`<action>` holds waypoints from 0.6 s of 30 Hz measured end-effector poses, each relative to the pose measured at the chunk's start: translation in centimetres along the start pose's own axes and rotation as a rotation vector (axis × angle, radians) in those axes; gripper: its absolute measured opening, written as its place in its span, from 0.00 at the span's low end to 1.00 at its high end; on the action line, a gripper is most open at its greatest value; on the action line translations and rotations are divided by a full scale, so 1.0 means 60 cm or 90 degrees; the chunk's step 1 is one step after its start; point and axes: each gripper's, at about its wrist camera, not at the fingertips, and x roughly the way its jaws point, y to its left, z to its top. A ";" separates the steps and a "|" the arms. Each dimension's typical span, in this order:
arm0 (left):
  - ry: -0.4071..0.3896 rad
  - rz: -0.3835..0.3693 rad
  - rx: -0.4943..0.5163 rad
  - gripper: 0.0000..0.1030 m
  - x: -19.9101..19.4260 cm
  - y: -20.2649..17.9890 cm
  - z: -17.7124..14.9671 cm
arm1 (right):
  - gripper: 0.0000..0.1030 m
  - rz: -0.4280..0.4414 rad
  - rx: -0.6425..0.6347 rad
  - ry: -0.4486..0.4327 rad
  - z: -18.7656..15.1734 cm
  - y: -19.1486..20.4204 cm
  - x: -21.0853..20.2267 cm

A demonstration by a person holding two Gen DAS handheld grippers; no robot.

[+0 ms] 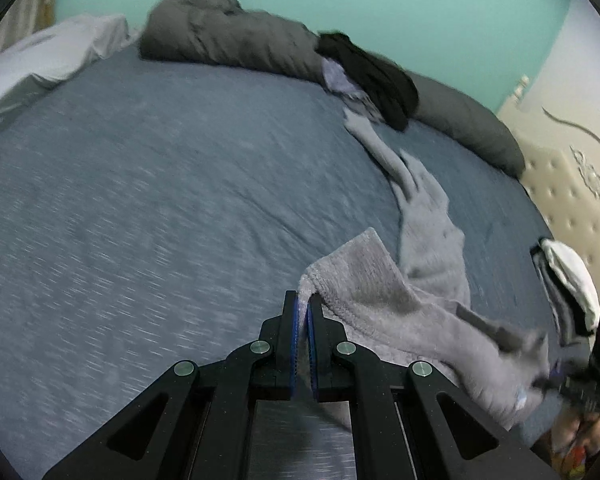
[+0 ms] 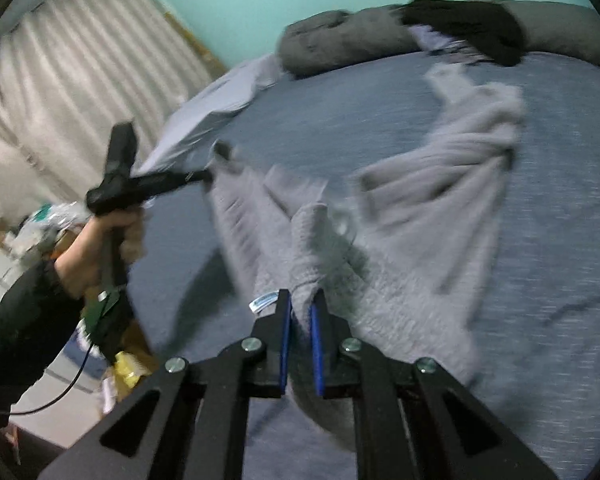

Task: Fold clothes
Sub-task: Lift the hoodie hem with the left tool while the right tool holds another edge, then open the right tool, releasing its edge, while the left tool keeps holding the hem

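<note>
While a fuzzy grey garment (image 1: 428,292) is stretched in the air just above a blue bed (image 1: 140,184), one edge is pinched in the closed left claw (image 1: 303,300). Another bunched edge is clamped in the right claw (image 2: 300,300). The garment's far end trails across the bed towards a black garment (image 2: 472,24) lying on grey pillows (image 1: 220,32) by the teal wall.

Along the far edge of the blue-grey bed (image 1: 140,184) I see a rolled dark grey duvet (image 1: 228,36), with a white pillow (image 1: 52,52) at its far left corner, a cream tufted headboard (image 1: 568,184) on the right and pale curtains (image 2: 60,80) beyond.
</note>
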 end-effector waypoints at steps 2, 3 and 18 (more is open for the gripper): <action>-0.028 0.009 -0.010 0.03 -0.029 0.023 0.013 | 0.08 0.034 -0.006 0.006 0.000 0.036 0.025; -0.049 0.011 -0.016 0.03 -0.049 0.034 0.021 | 0.08 0.052 -0.009 0.009 -0.001 0.053 0.037; -0.002 0.071 -0.153 0.44 -0.058 0.171 -0.059 | 0.41 0.029 0.027 0.041 -0.004 0.083 0.079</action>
